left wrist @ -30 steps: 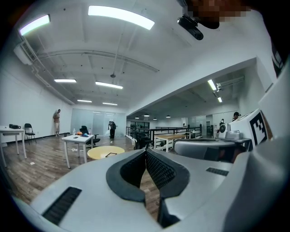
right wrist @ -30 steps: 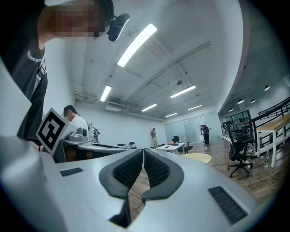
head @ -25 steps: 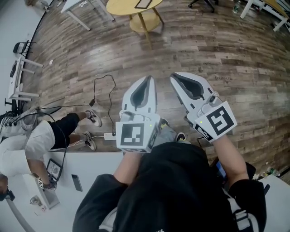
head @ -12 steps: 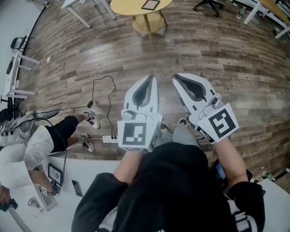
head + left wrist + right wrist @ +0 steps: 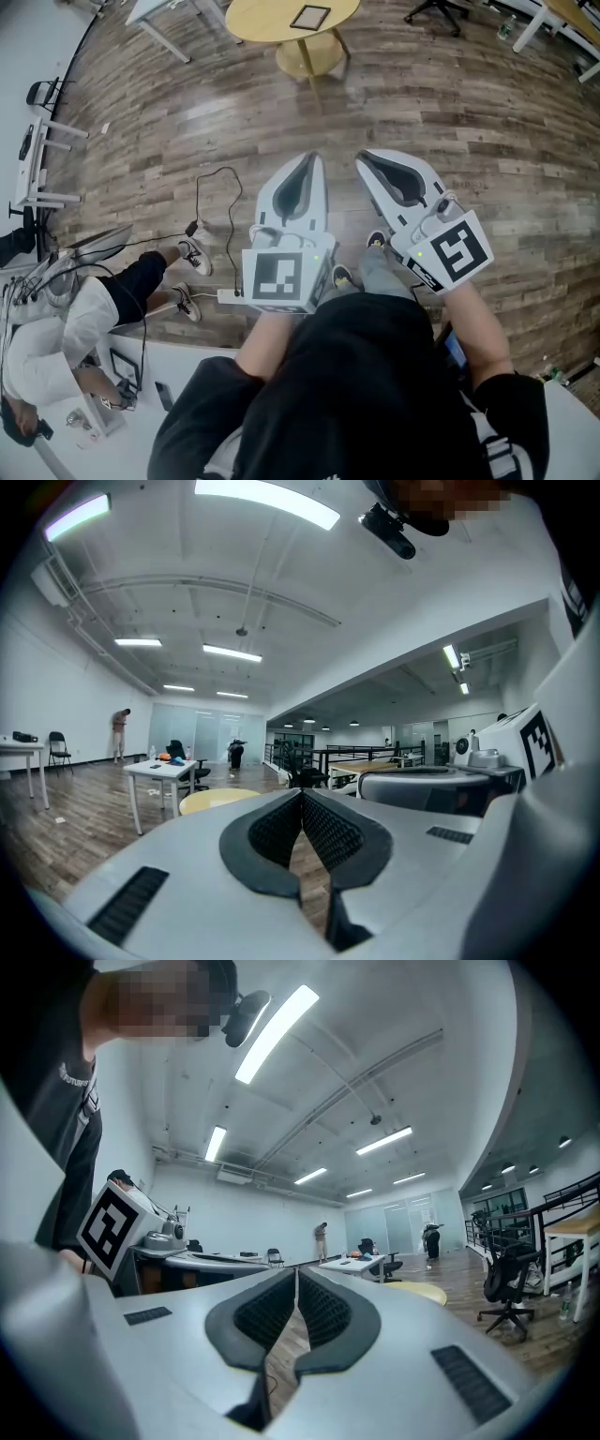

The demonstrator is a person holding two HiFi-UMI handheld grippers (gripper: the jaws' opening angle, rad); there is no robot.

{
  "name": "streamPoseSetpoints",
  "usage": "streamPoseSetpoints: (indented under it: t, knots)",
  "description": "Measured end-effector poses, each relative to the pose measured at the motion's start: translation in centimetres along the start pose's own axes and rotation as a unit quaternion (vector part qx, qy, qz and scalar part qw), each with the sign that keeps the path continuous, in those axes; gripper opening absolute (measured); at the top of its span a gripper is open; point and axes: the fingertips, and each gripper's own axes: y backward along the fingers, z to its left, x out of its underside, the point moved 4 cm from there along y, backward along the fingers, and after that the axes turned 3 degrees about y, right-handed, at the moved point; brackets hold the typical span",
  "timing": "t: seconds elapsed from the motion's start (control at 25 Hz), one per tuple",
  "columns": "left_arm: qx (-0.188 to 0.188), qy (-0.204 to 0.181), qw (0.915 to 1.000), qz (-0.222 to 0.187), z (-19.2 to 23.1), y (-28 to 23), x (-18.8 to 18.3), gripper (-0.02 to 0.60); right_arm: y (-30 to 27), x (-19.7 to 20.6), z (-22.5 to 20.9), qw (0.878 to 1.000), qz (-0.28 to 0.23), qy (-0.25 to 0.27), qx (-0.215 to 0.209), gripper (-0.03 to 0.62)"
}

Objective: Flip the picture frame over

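The dark picture frame (image 5: 310, 16) lies on the round yellow table (image 5: 258, 19) at the top middle. It is far from the white left gripper (image 5: 307, 161) and the white right gripper (image 5: 362, 157), which are both level, closed and empty.

Left gripper (image 5: 302, 795) has its jaws pressed together, nothing in them. Yellow table (image 5: 217, 802) peeks out at 9 o'clock from the tips, white table (image 5: 159, 770) beyond it.

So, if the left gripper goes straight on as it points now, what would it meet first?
Probably the round yellow table, far ahead across the open wooden floor; nothing nearer stands in that line. Depth is unclear.
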Motion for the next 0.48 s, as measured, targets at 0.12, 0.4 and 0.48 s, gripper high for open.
streamPoseSetpoints:
  t: [0.12,0.4,0.48]
  knots:
    - [0.004,-0.007,1.0,0.002,-0.8,-3.1,-0.5,0.023,-0.1,-0.3,-3.4,1.0,-0.01,-0.002,0.005,0.023]
    - [0.0,-0.025,0.9997,0.001,-3.0,-9.3,-0.8,0.023,0.3,0.3,-10.4,1.0,-0.018,-0.011,0.011,0.023]
    - [-0.007,-0.02,0.9998,0.004,-3.3,-10.3,-0.8,0.023,0.3,0.6,-11.7,1.0,-0.02,-0.016,0.009,0.023]
